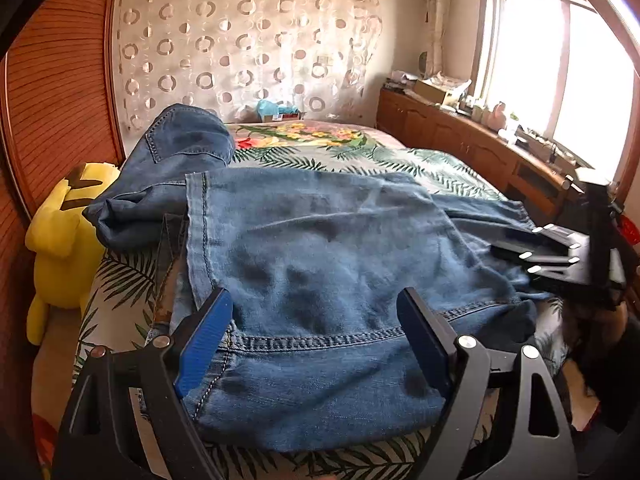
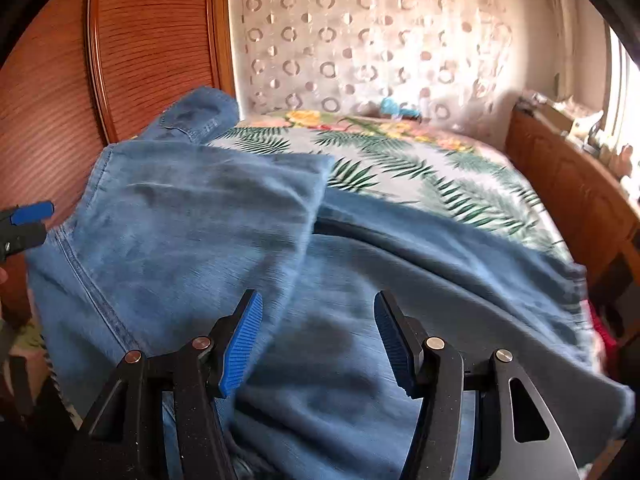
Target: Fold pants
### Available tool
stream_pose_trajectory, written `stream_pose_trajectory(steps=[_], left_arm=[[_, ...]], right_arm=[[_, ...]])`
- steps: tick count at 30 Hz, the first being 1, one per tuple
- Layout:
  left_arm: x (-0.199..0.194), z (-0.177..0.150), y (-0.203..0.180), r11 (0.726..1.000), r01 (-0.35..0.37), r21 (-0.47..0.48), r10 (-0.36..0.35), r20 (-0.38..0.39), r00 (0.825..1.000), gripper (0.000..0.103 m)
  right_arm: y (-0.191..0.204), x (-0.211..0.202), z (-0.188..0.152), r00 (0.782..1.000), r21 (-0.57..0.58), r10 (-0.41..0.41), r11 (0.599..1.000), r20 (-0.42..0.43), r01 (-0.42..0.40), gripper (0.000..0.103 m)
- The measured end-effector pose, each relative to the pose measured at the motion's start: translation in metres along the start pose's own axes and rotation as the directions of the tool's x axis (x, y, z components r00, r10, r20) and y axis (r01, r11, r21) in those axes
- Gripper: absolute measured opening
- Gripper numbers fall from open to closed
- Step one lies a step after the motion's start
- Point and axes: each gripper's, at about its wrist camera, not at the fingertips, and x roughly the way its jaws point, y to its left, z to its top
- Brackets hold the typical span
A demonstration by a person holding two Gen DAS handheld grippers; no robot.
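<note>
Blue denim pants [image 1: 320,248] lie spread over the near end of a bed with a leaf-print cover [image 1: 400,160]. One leg is folded back across the rest, and a hem end bunches up at the far left [image 1: 188,136]. My left gripper [image 1: 316,320] is open and empty, its blue pads just above the stitched hem at the near edge. My right gripper [image 2: 318,336] is open and empty over the pants [image 2: 200,232], beside the folded leg's edge. The right gripper also shows at the right in the left wrist view [image 1: 560,256]. A left fingertip [image 2: 32,212] shows in the right wrist view.
A yellow plush toy [image 1: 68,248] sits at the bed's left side against a wooden slatted wardrobe [image 1: 52,92]. A wooden cabinet [image 1: 460,136] with clutter runs under the window on the right. A patterned curtain [image 1: 248,40] hangs behind the bed.
</note>
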Motion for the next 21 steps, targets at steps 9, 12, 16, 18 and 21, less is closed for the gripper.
stream_pose_trajectory(steps=[9, 12, 16, 18, 21], left_arm=[[0.007, -0.003, -0.018, 1.000, 0.009, 0.023, -0.009, -0.003, 1.000, 0.085], [0.008, -0.001, -0.025, 0.999, 0.017, 0.031, -0.018, 0.013, 1.000, 0.085], [0.011, 0.000, -0.038, 0.999, 0.027, 0.038, -0.028, 0.024, 0.999, 0.085], [0.015, 0.002, -0.046, 0.998, 0.032, 0.049, -0.033, 0.018, 0.999, 0.085], [0.020, 0.003, -0.058, 0.998, 0.035, 0.059, -0.036, 0.012, 0.999, 0.085]], right_arm=[[-0.064, -0.074, -0.030, 0.981, 0.058, -0.186, 0.981, 0.048, 0.184, 0.060], [-0.089, -0.090, -0.048, 0.966, 0.087, -0.257, 0.963, 0.028, 0.254, 0.060], [-0.121, -0.098, -0.072, 0.954, 0.155, -0.298, 0.942, -0.027, 0.298, 0.060], [-0.130, -0.101, -0.081, 0.953, 0.186, -0.300, 0.934, -0.044, 0.303, 0.060], [-0.142, -0.100, -0.083, 0.962, 0.238, -0.265, 0.933, -0.061, 0.272, 0.060]])
